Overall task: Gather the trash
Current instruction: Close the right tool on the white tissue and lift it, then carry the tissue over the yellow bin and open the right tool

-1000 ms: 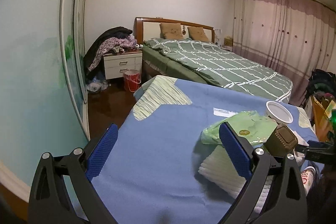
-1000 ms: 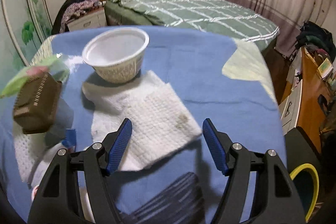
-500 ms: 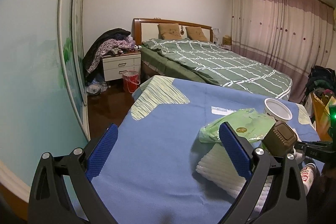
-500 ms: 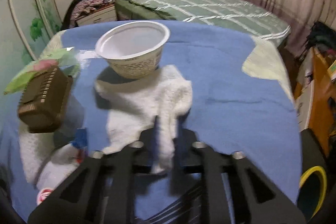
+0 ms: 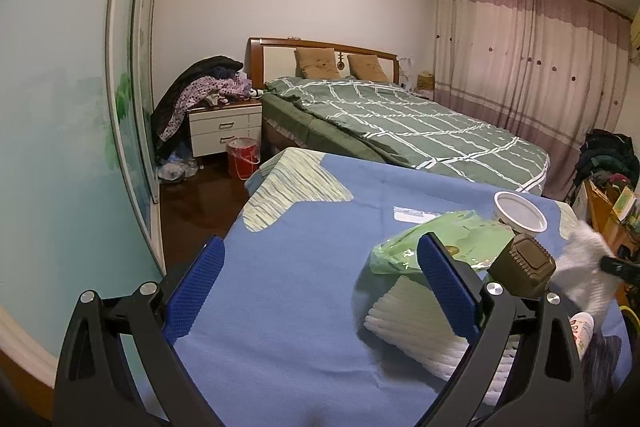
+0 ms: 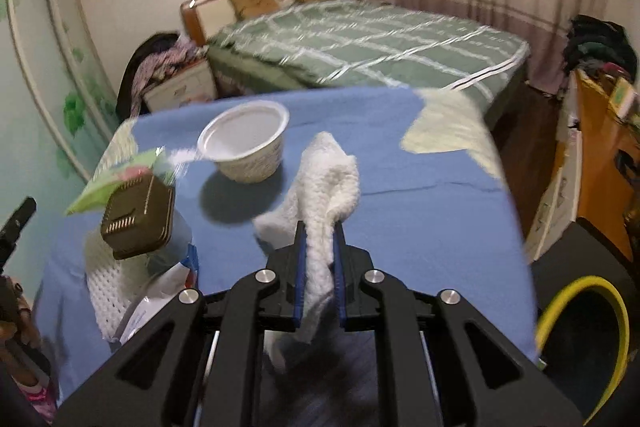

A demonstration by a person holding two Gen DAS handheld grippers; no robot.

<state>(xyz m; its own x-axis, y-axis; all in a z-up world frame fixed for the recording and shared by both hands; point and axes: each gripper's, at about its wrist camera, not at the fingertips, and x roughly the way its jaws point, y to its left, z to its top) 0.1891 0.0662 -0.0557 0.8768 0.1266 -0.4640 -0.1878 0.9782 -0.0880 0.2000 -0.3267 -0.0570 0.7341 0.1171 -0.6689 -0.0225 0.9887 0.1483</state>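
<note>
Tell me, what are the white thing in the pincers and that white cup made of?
The white sheet clamped in the right hand-held gripper looks like paper towel: matte, dimpled, crumpling softly, though thin cloth is possible. The white cup looks like thin plastic or coated paper: smooth inside, rolled rim, stiff printed wall. The surface under them looks like woven blue fabric, matte and creased.

White paper towel (image 6: pixel 326 187) is hanging crumpled and bunched, lifted above the blue tablecloth. Empty white paper bowl (image 6: pixel 246 141) is sitting upright just behind it; green plastic wrapper (image 5: pixel 436 241) is lying flat to the bowl's left.
</note>
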